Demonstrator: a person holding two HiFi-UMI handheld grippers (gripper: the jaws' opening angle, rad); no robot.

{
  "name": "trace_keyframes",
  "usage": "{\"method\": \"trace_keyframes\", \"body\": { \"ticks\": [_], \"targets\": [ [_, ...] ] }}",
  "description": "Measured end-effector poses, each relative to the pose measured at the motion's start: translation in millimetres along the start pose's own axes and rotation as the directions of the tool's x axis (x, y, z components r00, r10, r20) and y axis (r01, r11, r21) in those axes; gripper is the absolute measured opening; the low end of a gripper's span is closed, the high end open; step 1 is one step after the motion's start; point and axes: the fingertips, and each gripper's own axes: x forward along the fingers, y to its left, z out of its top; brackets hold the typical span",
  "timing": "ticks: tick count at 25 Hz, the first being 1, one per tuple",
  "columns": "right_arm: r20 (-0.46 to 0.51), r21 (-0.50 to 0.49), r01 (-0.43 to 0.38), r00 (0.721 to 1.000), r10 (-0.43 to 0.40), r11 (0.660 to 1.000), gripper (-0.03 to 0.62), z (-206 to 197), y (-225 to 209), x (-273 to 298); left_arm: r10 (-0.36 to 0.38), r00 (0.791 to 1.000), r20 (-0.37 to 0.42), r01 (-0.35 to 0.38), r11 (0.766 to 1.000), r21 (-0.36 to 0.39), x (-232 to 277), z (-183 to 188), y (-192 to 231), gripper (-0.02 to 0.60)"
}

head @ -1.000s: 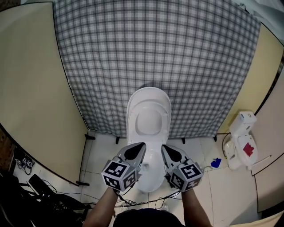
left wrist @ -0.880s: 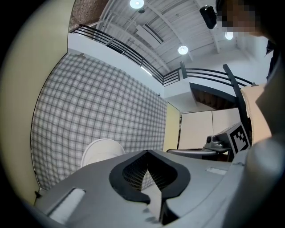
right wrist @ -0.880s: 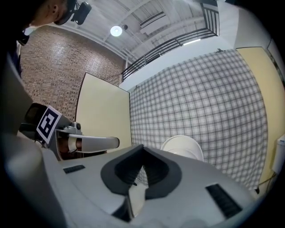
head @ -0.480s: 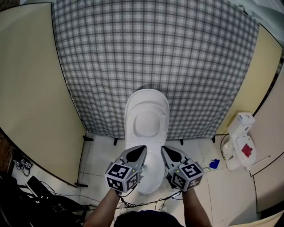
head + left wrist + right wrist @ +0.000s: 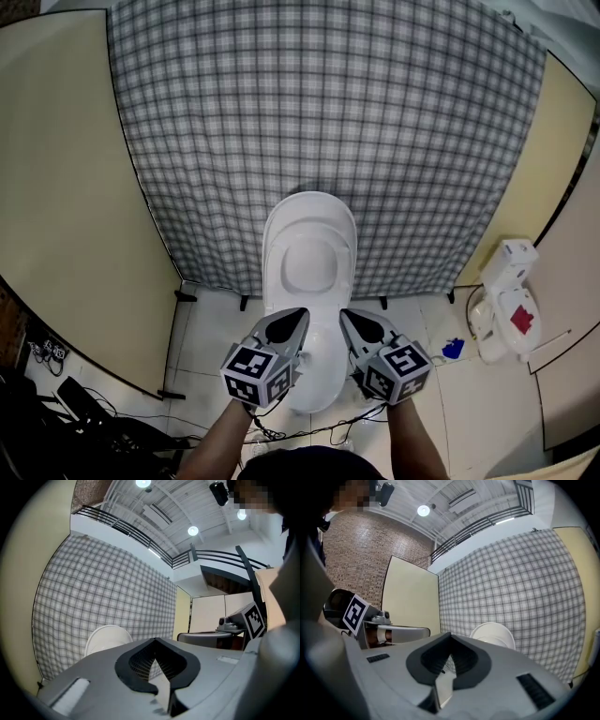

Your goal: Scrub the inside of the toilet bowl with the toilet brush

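A white toilet [image 5: 309, 370] stands against a grey plaid curtain, its lid [image 5: 310, 208] raised and its bowl [image 5: 310, 264] open to view. Both grippers hover side by side over the toilet's front rim. My left gripper [image 5: 292, 322] is shut with nothing in it, and so is my right gripper [image 5: 354, 323]. In the left gripper view the closed left gripper [image 5: 156, 640] points towards the toilet lid [image 5: 106, 638]. The right gripper view has the closed right gripper [image 5: 450, 634] aimed at the same lid [image 5: 493, 635]. I cannot make out a toilet brush for certain.
A white container with a red patch [image 5: 506, 305] stands on the floor at the right, with a small blue object [image 5: 455, 348] beside it. Cream panels [image 5: 66, 187] close in both sides. Cables [image 5: 84, 403] lie at the lower left.
The head view has shifted slightly, so the toilet sits a touch lower and further left in the picture. Both grippers stay shut over the toilet's front.
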Motion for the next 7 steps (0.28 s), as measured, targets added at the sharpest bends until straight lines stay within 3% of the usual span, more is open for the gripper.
{"method": "trace_keyframes", "body": {
  "ticks": [7],
  "targets": [
    [-0.007, -0.009, -0.003, 1.000, 0.003, 1.000, 0.014, -19, -12, -10, 0.000, 1.000, -0.005, 0.000, 1.000, -0.005, 9, -24, -11, 0.010]
  ]
}}
